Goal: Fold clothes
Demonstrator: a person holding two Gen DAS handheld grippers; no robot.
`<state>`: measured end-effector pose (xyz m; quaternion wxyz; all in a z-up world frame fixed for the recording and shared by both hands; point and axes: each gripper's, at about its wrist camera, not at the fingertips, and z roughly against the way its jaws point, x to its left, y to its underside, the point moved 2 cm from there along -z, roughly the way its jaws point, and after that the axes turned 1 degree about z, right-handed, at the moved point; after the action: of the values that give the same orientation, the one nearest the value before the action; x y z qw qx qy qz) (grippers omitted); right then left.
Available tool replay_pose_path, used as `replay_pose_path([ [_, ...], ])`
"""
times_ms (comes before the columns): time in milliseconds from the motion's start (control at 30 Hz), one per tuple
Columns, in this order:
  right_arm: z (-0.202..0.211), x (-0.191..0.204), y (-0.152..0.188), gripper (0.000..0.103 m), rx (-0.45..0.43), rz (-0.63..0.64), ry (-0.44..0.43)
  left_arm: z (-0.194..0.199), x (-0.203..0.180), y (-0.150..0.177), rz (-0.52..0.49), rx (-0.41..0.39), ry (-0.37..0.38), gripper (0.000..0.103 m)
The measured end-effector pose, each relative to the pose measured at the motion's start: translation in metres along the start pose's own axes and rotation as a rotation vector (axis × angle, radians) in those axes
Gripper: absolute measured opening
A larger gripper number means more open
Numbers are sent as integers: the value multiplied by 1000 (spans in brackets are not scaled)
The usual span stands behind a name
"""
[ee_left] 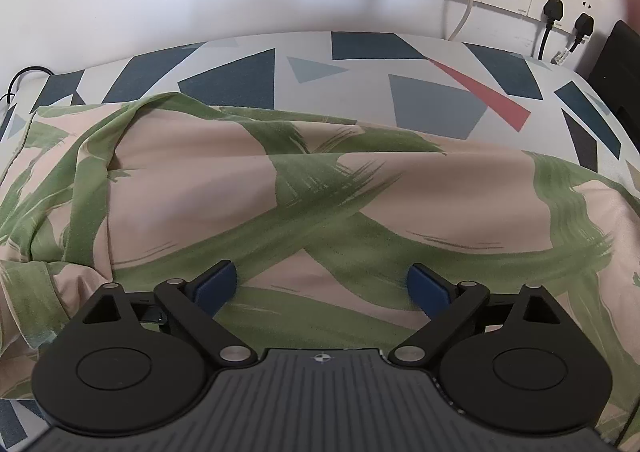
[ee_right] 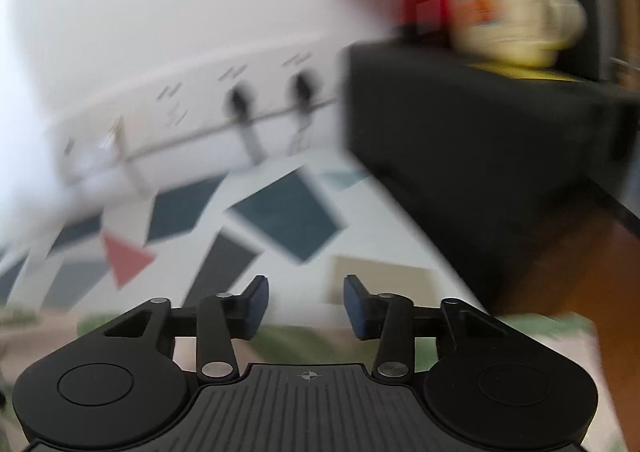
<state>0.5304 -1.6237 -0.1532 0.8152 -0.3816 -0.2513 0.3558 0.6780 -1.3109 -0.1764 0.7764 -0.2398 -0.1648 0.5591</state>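
- Folding is under way: the garment (ee_left: 304, 196) lies on the patterned table cover (ee_left: 436, 104), doubled but rumpled.
- Your left gripper (ee_left: 322, 282) hovers over it, jaws wide, empty.
- Your right gripper (ee_right: 306, 306) stands part open, empty, in a blurred view.
- Smoothing and further folds remain.

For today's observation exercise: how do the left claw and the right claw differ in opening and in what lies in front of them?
The left claw stands wide open; the right claw is open more narrowly. The left claw is over the garment; the right claw points past its edge at the tablecloth and a black box. The left view is sharp; the right is blurred. Both hold nothing.
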Motion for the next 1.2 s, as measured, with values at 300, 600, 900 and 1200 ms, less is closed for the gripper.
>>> replay_pose_path([
  [300,17,-74,31,34,78,-104,176,-1,-2,-1,-4,13,-3,99],
  [600,60,-56,28,63,53,-169,-23,23,-8,19,-25,54,36,96],
  [900,107,-48,58,63,135,-139,-53,49,44,25,-17,19,-26,96],
  [1200,182,14,96,62,105,-50,-11,48,88,31,-260,-34,103,96],
])
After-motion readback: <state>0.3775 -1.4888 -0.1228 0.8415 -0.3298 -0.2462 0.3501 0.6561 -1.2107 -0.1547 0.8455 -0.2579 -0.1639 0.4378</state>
